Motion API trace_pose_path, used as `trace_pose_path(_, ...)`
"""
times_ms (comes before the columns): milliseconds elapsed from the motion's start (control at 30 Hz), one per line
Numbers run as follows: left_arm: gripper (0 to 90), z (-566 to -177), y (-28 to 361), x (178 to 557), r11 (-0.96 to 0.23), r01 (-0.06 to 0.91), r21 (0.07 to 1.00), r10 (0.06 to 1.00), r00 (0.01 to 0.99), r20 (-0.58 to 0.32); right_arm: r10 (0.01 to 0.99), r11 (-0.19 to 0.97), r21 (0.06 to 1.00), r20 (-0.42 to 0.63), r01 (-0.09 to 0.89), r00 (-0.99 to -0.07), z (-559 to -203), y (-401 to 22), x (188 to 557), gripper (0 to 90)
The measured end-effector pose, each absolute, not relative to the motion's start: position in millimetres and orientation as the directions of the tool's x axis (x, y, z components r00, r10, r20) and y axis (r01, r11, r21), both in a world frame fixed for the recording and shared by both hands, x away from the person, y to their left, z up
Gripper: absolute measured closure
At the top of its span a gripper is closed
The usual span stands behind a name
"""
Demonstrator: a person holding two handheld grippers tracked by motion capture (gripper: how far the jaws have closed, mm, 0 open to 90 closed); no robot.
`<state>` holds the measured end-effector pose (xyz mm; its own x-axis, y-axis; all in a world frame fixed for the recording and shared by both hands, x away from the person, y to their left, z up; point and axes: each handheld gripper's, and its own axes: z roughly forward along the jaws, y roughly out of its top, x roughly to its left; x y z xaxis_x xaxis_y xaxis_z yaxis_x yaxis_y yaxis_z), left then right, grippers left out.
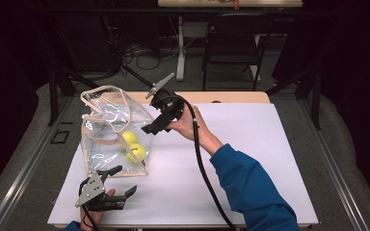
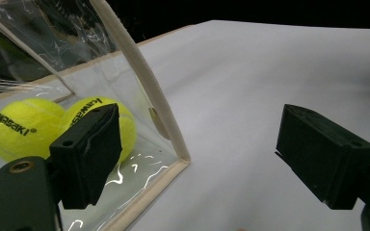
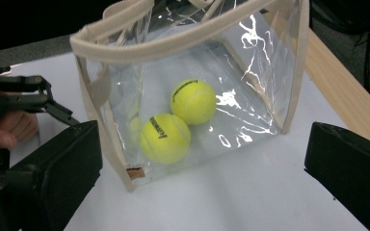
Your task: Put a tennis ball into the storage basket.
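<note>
A clear plastic bag (image 1: 107,126) with beige trim stands upright on the left of the white sheet, its top open. Two yellow tennis balls (image 1: 128,138) (image 1: 136,152) lie side by side on its bottom. My left gripper (image 1: 125,179) is low at the bag's near corner, open, with nothing between its jaws. In the left gripper view the bag's corner trim (image 2: 147,96) and both balls (image 2: 24,127) (image 2: 129,129) are close ahead. My right gripper (image 1: 151,126) hovers open at the bag's right side. It looks down on the bag (image 3: 250,72) and balls (image 3: 193,101) (image 3: 165,137).
The white sheet (image 1: 250,159) covers a wooden table whose bare edge (image 1: 231,97) shows at the back. A black folding chair (image 1: 233,41) and a white table leg (image 1: 180,45) stand behind, with cables on the floor. The right half of the sheet is bare.
</note>
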<state>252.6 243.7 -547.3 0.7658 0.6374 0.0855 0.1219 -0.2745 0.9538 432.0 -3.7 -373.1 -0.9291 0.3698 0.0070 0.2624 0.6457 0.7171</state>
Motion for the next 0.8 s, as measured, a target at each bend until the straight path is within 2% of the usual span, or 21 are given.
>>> trace_pose_path(800, 15.9, -547, 244, 251, -0.284, 0.120, 0.951, 0.636, 0.766, 0.093, 0.436, 0.635, 0.712, -0.010, 0.300, -0.900, -395, -66, 415, 0.0)
